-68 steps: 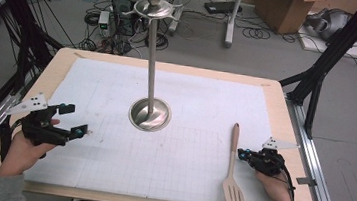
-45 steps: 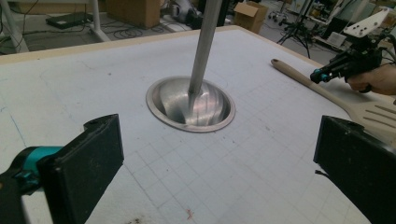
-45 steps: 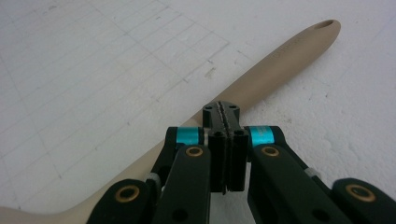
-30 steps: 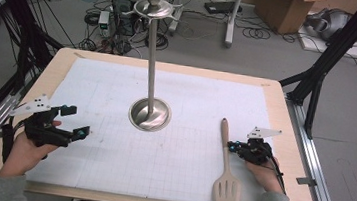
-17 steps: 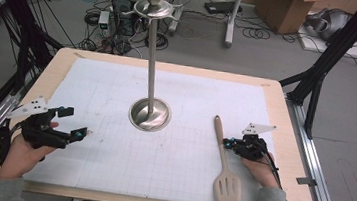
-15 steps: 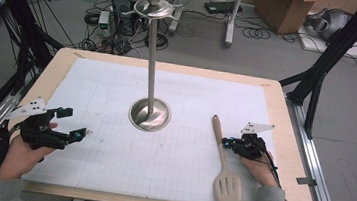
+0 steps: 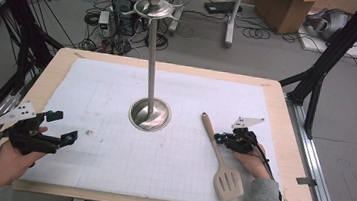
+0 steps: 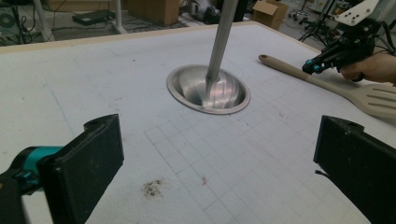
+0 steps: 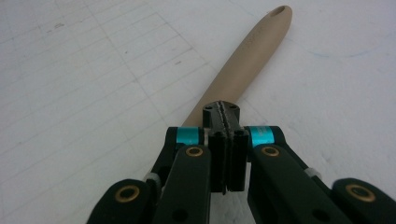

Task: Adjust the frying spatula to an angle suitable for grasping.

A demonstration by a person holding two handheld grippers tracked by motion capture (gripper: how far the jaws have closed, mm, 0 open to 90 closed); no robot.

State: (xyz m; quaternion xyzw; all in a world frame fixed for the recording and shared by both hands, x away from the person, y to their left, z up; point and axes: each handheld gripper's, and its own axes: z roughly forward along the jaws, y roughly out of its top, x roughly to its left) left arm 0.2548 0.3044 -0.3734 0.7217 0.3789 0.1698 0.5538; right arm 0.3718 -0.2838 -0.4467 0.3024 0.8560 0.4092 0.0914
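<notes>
**Spatula nudge: contact check**

White gridded mat (image 7: 117, 94) covers my table. My right gripper (image 9: 225, 112), jaws clenched empty, rests against the tan slotted wooden spatula (image 7: 218, 155) beside the steel pole stand (image 7: 150, 113). I should push gently, low on the handle. My left gripper (image 7: 60, 126) idles, jaws spread.

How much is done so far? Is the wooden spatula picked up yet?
Not yet. Done: nothing that I can see; the wooden spatula lies flat on the table, and the metal stand has nothing hanging on it. In hand: the right gripper is at the spatula's handle, jaws shut above it, not around it. The left gripper is open and empty. Left: probably gripping and lifting.
</notes>
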